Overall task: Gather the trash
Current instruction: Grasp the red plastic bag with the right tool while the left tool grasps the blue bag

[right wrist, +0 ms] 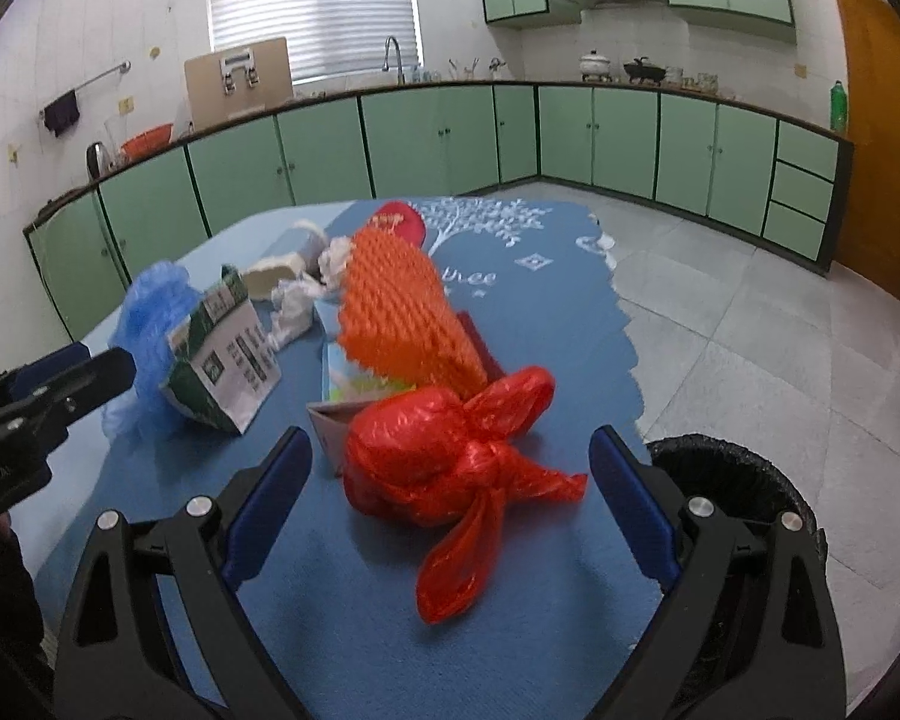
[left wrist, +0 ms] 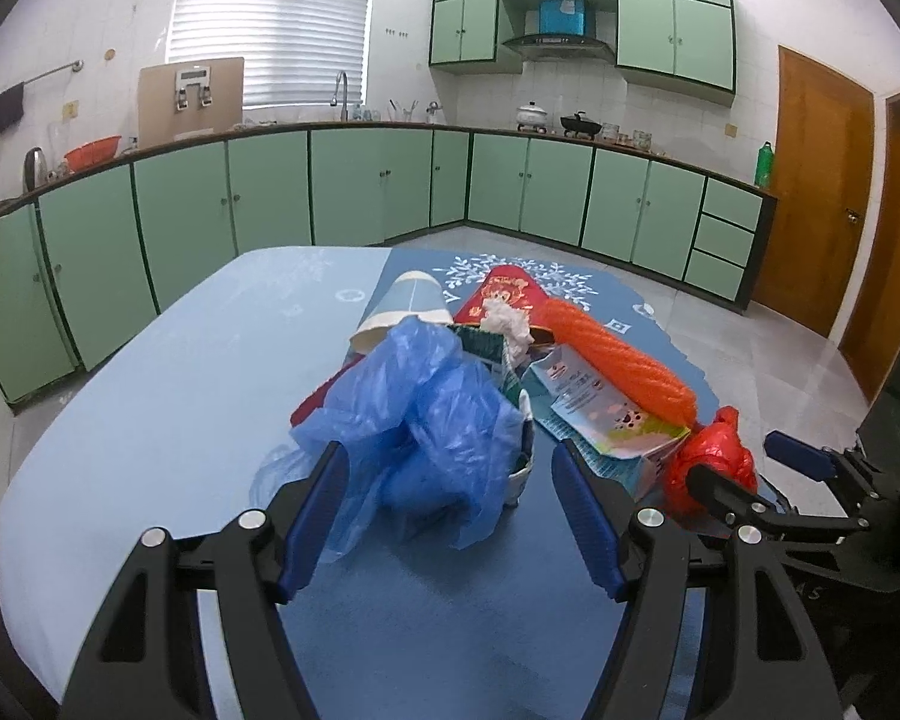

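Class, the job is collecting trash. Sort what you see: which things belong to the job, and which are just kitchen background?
Part of the job:
blue plastic bag
red knotted bag
orange foam net
green carton
paper cup
black-lined bin

Just background:
green bottle
white pot
orange basin

Soft daylight came through the window blinds. The room looked bright. Edges curved and went dark. The floor shone.

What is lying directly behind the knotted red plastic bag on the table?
Behind the red bag lies the orange foam net, resting over a colourful printed carton. The bag and net cover most of that carton.
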{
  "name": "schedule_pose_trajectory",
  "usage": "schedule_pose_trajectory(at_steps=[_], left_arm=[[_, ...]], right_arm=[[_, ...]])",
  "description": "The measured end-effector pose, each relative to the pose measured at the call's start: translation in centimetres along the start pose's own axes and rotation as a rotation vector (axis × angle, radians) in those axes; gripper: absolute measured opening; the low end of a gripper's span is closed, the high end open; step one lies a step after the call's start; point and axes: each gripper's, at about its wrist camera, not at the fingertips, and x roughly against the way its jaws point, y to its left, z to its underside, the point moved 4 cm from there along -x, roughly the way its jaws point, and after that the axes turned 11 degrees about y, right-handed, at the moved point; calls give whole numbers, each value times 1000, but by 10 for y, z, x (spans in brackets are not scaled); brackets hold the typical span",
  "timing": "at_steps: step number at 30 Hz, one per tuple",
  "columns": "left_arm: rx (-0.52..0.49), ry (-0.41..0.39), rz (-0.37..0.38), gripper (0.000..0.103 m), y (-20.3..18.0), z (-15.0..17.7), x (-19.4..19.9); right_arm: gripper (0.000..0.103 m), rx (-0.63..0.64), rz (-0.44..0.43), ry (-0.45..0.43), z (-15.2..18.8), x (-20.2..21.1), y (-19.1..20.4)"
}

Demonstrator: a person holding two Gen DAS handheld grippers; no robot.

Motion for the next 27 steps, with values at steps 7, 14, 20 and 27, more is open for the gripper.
schedule_pose_trajectory(at_steps=[7, 14, 20, 27], left_arm=[[8, 34, 11, 69, 6, 2, -15], [1, 47, 40, 44, 2, 3, -22], [1, 42, 66, 8, 0, 5, -19], [8, -22, 52, 0, 5, -3, 1]], right_arm=[[49, 37, -47, 39, 2, -4, 3], [46, 55, -65, 16, -1, 14, 7], [46, 50, -72, -26, -10, 34, 7], [46, 47, -77, -72, -21, 55, 9]])
